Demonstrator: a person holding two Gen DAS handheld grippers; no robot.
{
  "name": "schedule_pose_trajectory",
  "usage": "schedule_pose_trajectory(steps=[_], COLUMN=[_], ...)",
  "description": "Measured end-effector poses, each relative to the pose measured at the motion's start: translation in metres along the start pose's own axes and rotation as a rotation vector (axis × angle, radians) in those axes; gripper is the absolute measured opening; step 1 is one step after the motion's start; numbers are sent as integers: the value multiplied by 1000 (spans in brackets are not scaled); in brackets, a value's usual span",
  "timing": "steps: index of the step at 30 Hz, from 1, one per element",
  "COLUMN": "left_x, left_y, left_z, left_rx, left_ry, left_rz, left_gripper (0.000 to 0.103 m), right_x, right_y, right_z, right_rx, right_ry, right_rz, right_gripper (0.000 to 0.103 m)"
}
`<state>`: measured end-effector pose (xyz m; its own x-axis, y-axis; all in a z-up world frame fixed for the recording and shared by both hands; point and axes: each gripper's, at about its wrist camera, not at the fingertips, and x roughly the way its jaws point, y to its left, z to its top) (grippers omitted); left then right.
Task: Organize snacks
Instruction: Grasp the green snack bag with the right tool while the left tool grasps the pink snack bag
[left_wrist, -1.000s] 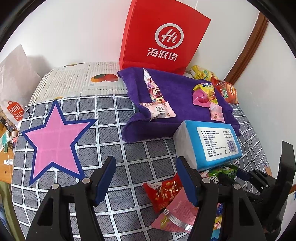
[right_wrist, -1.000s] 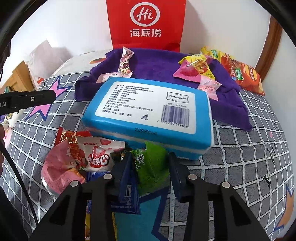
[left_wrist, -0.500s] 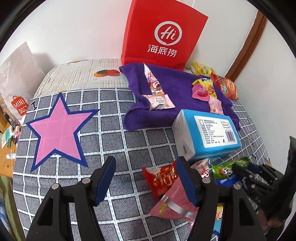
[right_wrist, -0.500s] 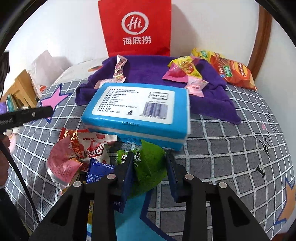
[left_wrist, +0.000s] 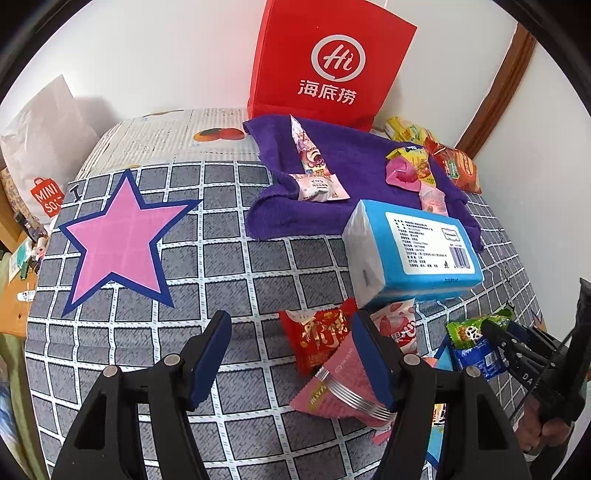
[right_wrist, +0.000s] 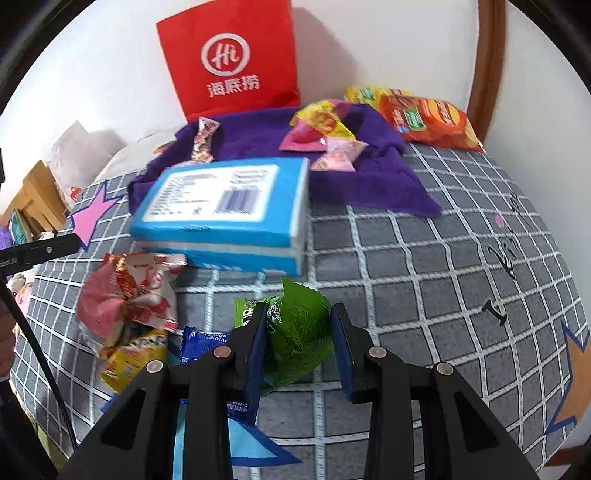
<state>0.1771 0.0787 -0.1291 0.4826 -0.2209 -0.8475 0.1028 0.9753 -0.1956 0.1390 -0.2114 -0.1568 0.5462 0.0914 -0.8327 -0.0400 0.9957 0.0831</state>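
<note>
My right gripper (right_wrist: 297, 321) is shut on a green snack packet (right_wrist: 297, 332) and holds it above the grey checked bedspread; the packet also shows in the left wrist view (left_wrist: 476, 328). A blue packet (right_wrist: 201, 341) lies just left of it. Red and pink snack packets (right_wrist: 129, 295) lie in a pile in front of the blue tissue pack (right_wrist: 225, 206). The purple towel (right_wrist: 373, 177) behind holds several candies (right_wrist: 325, 136). My left gripper (left_wrist: 291, 339) is open and empty, with the red packet (left_wrist: 321, 332) and a pink packet (left_wrist: 340, 384) by its right finger.
A red paper bag (left_wrist: 325, 66) stands against the wall behind the towel. An orange chip bag (right_wrist: 428, 122) and a yellow packet (right_wrist: 365, 94) lie at the back right. A pink star (left_wrist: 118, 240) marks the bedspread at left. A white Miniso bag (left_wrist: 40, 147) stands at far left.
My right gripper has lifted the green packet and swung it to the right, away from the tissue pack. My left gripper has drawn back a little and stayed open.
</note>
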Motion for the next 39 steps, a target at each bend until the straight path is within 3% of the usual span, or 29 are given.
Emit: schedule_pose_trajectory(steps=[2, 6, 9, 11, 14, 19, 25, 29, 33, 39], left_x=[1, 3, 3, 3, 3, 2, -3, 0, 7, 22], left_y=[-2, -5, -8, -10, -11, -12, -26, -41, -51, -57], left_z=[-1, -2, -2, -2, -3, -7, -13, -21, -31, -40], left_rx=[-1, -1, 4, 10, 9, 1, 33, 64, 105, 115], left_ry=[5, 14, 18, 19, 18, 20, 16, 39, 53, 105], left_rz=[3, 7, 10, 13, 13, -7, -68, -118, -76, -80], left_gripper=[65, 65, 65, 65, 65, 65, 66, 75, 75, 75], right_x=[7, 20, 26, 23, 8, -9, -14, -14, -17, -21], right_y=[-3, 2, 8, 6, -6, -19, -29, -30, -30, -31], right_z=[-3, -7, -10, -9, -5, 1, -2, -6, -10, -16], right_rx=[-3, -47, -73, -59, 1, 34, 61, 59, 61, 52], right_ry=[32, 72, 63, 50, -18, -72, -70, -68, -70, -70], right_rz=[0, 28, -1, 37, 72, 54, 44, 49, 56, 58], right_gripper=[41, 68, 60, 58, 57, 57, 58, 58, 58, 58])
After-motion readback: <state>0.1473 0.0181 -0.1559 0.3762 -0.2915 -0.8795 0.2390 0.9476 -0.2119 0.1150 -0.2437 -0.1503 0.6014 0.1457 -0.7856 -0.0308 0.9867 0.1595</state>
